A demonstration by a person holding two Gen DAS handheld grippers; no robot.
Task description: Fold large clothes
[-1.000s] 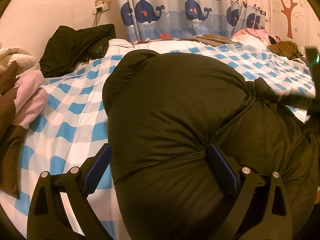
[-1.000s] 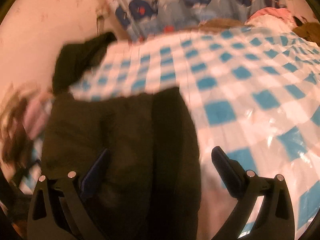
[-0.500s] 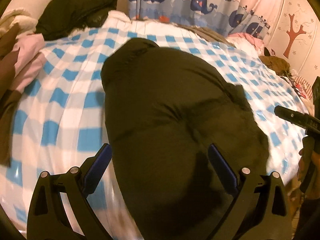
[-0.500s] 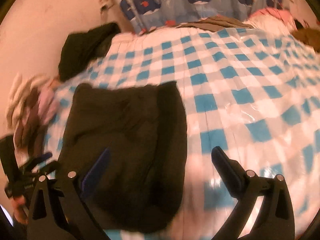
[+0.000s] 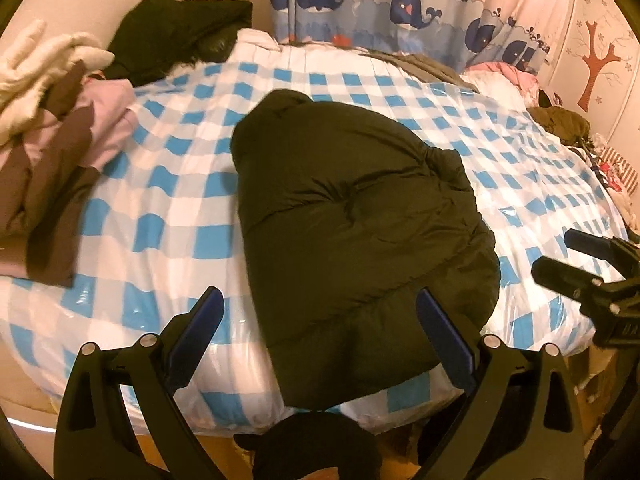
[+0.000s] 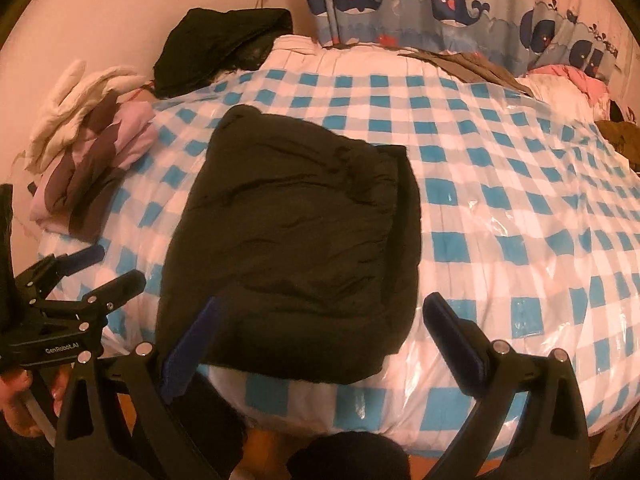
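Observation:
A dark puffy jacket [image 5: 352, 216] lies folded into a bulky bundle on the blue-and-white checked bed [image 5: 168, 184], its near end hanging a little over the front edge. My left gripper [image 5: 320, 332] hovers open in front of that end, holding nothing. In the right wrist view the jacket [image 6: 296, 240] looks roughly rectangular, and my right gripper [image 6: 320, 336] stands open before its near edge, also with nothing in it. Each gripper shows in the other's view: the right gripper [image 5: 554, 256] at the bed's right, the left gripper [image 6: 118, 266] at the left, a hand below it.
A pile of pink, brown and white clothes [image 5: 52, 120] sits on the bed's left side. A black garment [image 6: 220, 48] lies at the back left corner. More clothes [image 5: 560, 124] lie at the far right. A whale-print curtain [image 6: 440, 4] hangs behind. Clear plastic covers the bed.
Both grippers have drawn back from the jacket toward the bed's front edge. The jacket now lies apart from them, and the whole bundle is in view.

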